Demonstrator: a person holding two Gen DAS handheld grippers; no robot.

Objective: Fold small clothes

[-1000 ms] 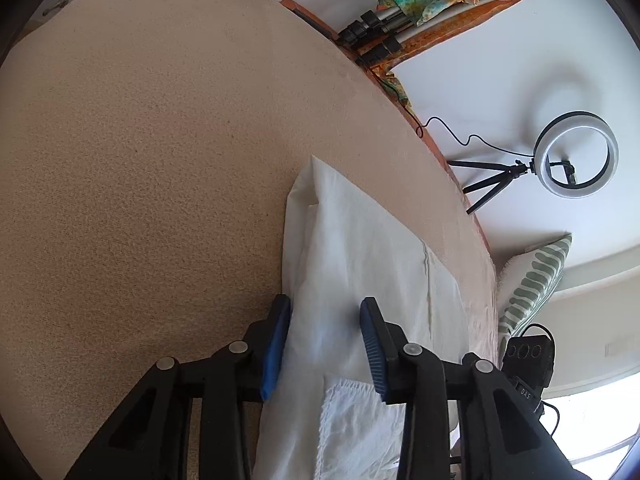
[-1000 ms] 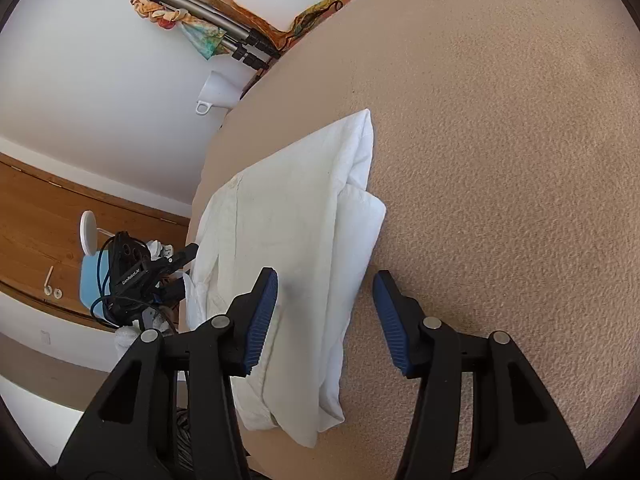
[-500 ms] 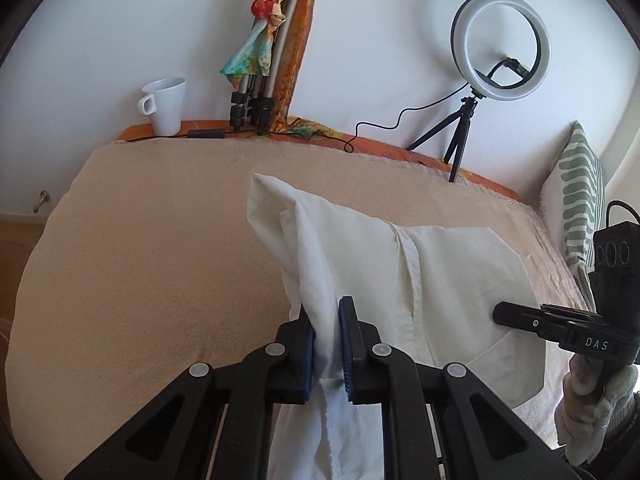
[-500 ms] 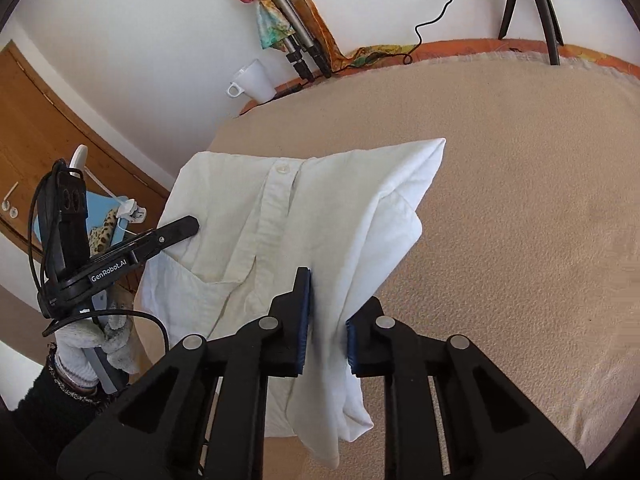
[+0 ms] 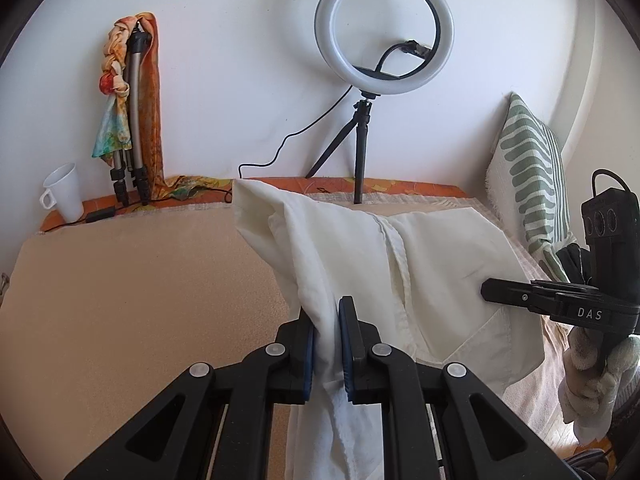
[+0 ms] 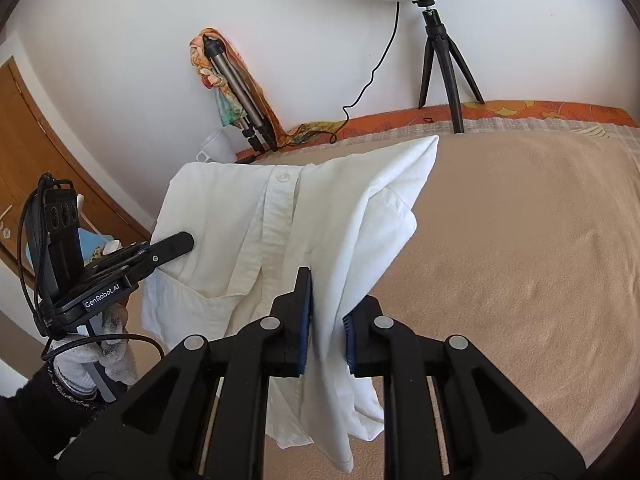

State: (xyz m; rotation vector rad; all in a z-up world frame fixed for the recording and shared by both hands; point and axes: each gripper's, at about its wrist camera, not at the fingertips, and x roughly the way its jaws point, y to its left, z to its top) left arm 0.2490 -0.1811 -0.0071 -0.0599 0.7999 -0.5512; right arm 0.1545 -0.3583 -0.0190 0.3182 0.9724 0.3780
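Two tongs, both mine, both clenched on one white shirt (image 5: 436, 264). My left gripper (image 5: 326, 344) pinches a bunched fold of the cloth between its blue pads (image 5: 345, 344); fabric trails down below the jaws. My right gripper (image 6: 325, 328) grips another fold the same way, with a loose corner dangling beneath. The shirt hangs between the two, raised off the tan blanket (image 6: 520, 260), its button placket (image 6: 276, 216) and a chest pocket (image 5: 476, 348) facing the cameras. Seen from the left wrist, the right tongs enter from the right edge, held in a gloved hand (image 5: 592, 384). Beyond the blanket: an orange patterned border (image 6: 540, 110). On it stands a ring light (image 5: 384, 28) on a small tripod (image 5: 356, 148). To the left, a white mug (image 5: 64, 196) and a folded tripod wrapped in a scarf (image 5: 128, 92) against the wall. A striped cushion (image 5: 528, 172) leans far right.
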